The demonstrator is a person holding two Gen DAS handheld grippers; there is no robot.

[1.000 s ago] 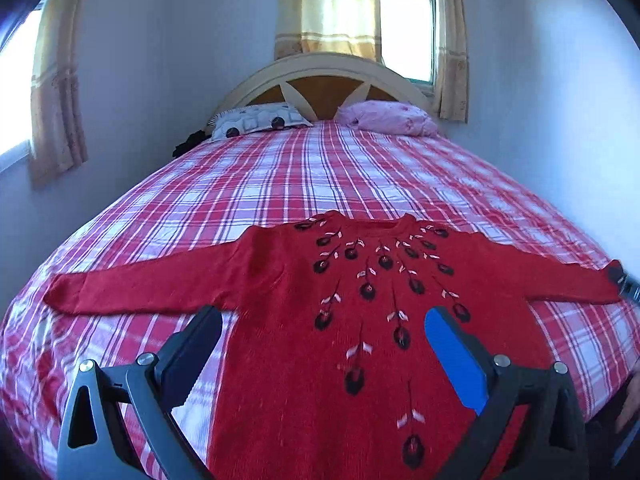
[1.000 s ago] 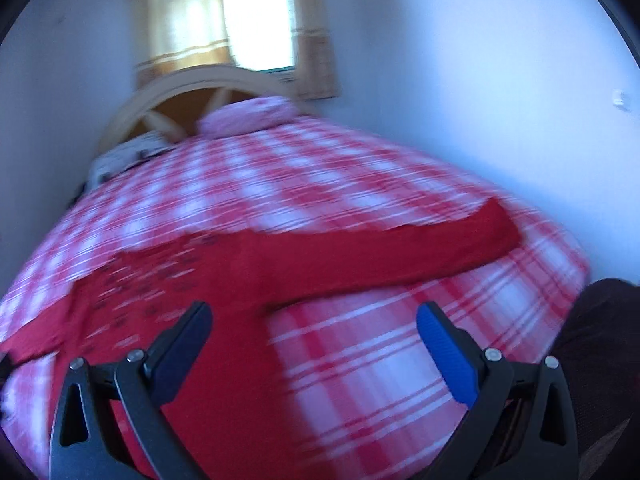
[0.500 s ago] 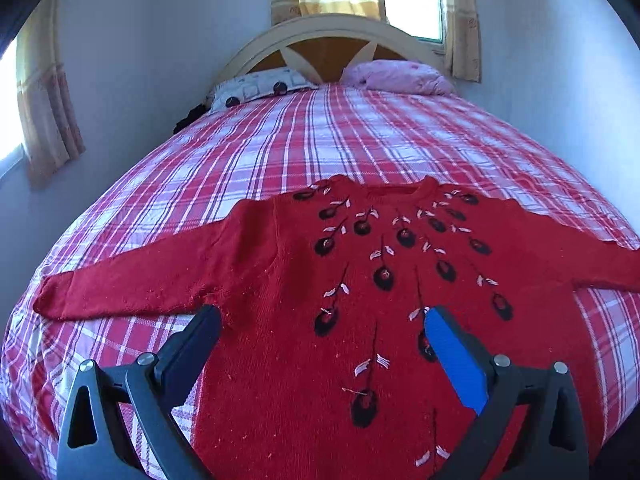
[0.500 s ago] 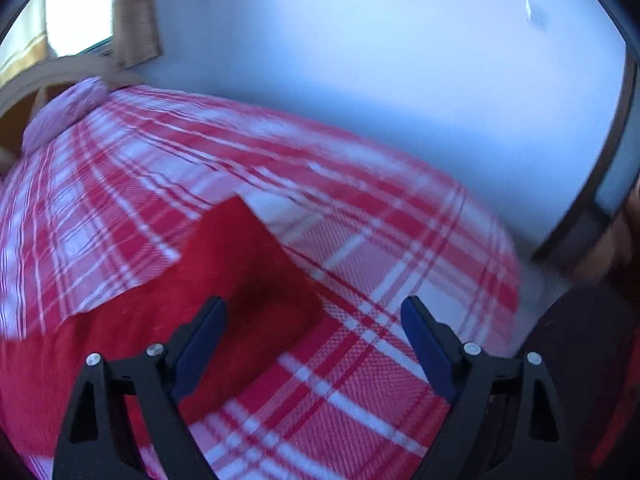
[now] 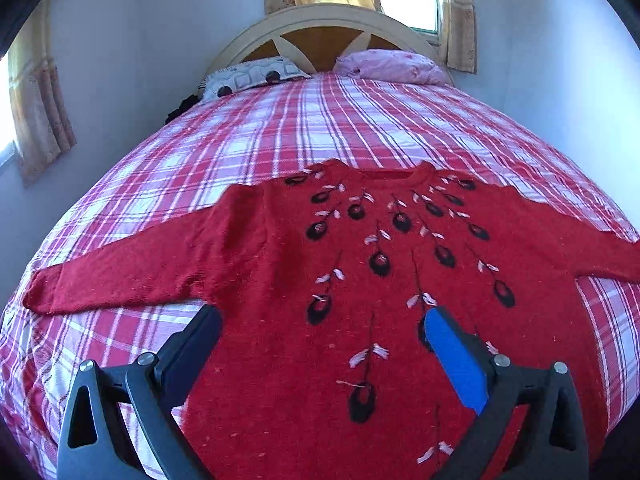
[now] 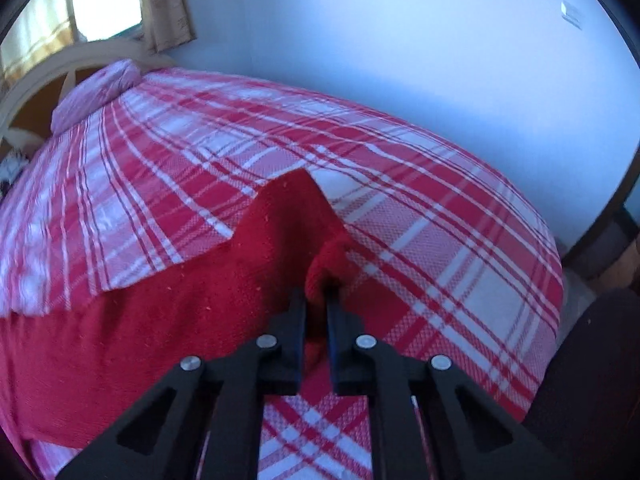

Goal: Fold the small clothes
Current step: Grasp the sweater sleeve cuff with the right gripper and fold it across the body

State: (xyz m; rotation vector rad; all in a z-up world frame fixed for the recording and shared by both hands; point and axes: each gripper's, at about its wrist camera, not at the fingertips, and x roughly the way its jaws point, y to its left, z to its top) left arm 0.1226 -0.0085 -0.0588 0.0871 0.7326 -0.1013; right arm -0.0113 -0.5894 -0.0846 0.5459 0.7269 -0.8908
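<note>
A red knitted sweater [image 5: 360, 264] with dark flower embroidery lies flat, front up, on the plaid bed [image 5: 320, 120], sleeves spread to both sides. My left gripper [image 5: 322, 322] hangs open just above the sweater's lower body, nothing between its fingers. In the right wrist view the sweater's right sleeve [image 6: 224, 280] runs in from the left, and my right gripper [image 6: 315, 294] is shut on the sleeve's cuff [image 6: 330, 258], which bunches up between the two black fingers.
Two pillows, a patterned pillow [image 5: 252, 78] and a pink pillow [image 5: 390, 66], lie by the headboard [image 5: 320, 28]. White walls flank the bed. The bed's right edge [image 6: 552, 280] drops off close to my right gripper, with a dark shape at the lower right.
My right gripper swung to the sleeve end and closed on the cuff. My left gripper came lower and closer over the sweater's body and stayed open.
</note>
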